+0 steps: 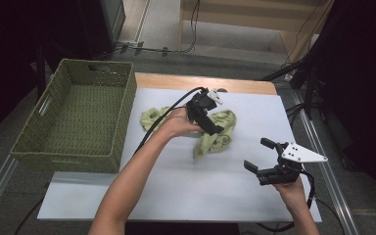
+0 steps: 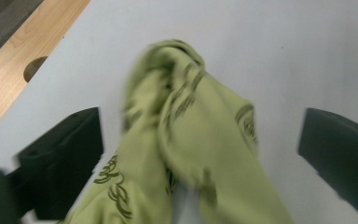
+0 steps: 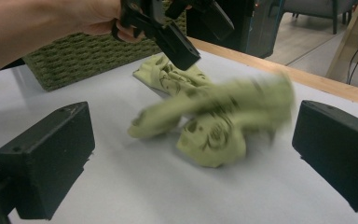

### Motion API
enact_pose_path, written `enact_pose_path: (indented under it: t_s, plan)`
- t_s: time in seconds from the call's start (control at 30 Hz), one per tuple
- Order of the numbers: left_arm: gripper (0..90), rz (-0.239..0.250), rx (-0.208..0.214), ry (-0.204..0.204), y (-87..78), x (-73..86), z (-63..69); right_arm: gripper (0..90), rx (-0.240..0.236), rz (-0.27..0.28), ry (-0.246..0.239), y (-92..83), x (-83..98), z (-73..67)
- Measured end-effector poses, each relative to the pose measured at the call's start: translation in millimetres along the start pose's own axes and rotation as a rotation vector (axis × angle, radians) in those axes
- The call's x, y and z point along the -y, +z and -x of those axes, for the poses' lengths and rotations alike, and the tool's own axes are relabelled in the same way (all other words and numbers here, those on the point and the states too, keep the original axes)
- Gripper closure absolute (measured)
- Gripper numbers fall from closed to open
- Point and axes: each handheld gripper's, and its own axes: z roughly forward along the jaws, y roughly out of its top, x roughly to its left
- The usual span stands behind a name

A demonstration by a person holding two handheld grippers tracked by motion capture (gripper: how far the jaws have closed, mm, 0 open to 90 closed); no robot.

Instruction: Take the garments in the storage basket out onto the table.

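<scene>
A light green cloth (image 1: 221,131) with dark printed loops lies crumpled on the white table cover (image 1: 191,188), right of the middle. My left gripper (image 1: 210,125) hovers just over it, pointing down. In the left gripper view its jaws stand wide apart with the cloth (image 2: 191,140) between them, and neither pad touches it. The cloth (image 3: 214,121) looks blurred in the right gripper view, below the left gripper (image 3: 198,35). My right gripper (image 1: 258,155) is held open near the table's front right, apart from the cloth, with nothing between its fingers (image 3: 51,154).
A green woven basket (image 1: 123,122) stands at the left edge of the table, and its wall (image 3: 74,60) shows behind the cloth. A strip of bare wood (image 1: 245,85) runs along the table's far edge. Cables trail from both grippers.
</scene>
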Motion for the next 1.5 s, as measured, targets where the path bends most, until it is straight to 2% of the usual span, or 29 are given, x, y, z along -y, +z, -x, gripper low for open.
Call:
enact_pose_path:
  t_s: [0.2, 0.37, 0.53, 0.7, 0.97, 1.17, 1.33, 1.5]
  plan:
    - [0.0, 0.010, -0.002, 0.002, -11.7, 7.6, 3.8, 0.0, 0.001, -0.002, -0.001, 1.0, 0.1, -0.3]
    - [0.0, 0.045, 0.004, -0.031, -26.4, 16.4, 4.6, 0.0, 0.001, 0.002, 0.004, 1.1, -0.9, -1.6]
    - [0.0, 0.091, -0.017, -0.056, -48.8, 23.6, 8.4, 0.0, 0.000, 0.008, 0.007, 1.6, -1.6, -1.9]
    - [0.0, 0.130, -0.051, -0.054, -74.4, 32.5, 16.7, 0.0, -0.002, 0.012, 0.006, 2.4, -3.4, -1.8]
    - [0.0, 0.161, -0.112, -0.085, -112.9, 57.7, 22.3, 0.0, 0.000, 0.029, 0.010, 3.5, -8.3, -2.6]
    - [0.0, 0.209, -0.145, -0.126, -138.6, 80.3, 22.6, 0.0, 0.001, 0.035, 0.004, 5.0, -11.4, -2.6]
    - [0.0, 0.222, -0.182, -0.152, -153.7, 99.3, 23.6, 0.0, 0.005, 0.043, 0.005, 5.6, -13.8, -2.6]
    - [0.0, 0.231, -0.201, -0.185, -164.2, 116.6, 23.0, 0.0, 0.008, 0.038, 0.006, 8.7, -15.4, -4.0]
